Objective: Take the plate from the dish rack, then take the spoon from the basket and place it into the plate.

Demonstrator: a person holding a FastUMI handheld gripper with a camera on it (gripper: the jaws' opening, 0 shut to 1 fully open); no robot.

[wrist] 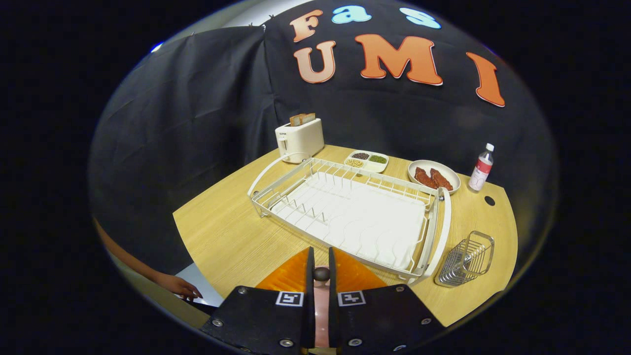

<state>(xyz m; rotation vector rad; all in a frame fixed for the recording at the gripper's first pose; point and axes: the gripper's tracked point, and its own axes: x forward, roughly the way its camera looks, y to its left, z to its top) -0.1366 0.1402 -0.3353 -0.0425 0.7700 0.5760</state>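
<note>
- The gripper (321, 261) has its two fingers drawn close together, clamped on a spoon (321, 296); the dark round end of the spoon shows between the fingertips and its pinkish handle runs back down the gap.
- An orange plate (291, 276) lies on the wooden table (222, 231) right under the fingers, at the near edge of the table.
- The white dish rack (345, 212) sits just beyond the fingers, in the middle of the table, with no dishes in it.
- A small wire basket (466, 260) stands near the right end of the rack.
- Far back are a white toaster (299, 139) with bread in it, a divided dish (366, 160) of beans, a bowl (434, 176) with reddish food and a small bottle (481, 167).
- A person's hand (178, 286) rests at the near left, below the table edge.
</note>
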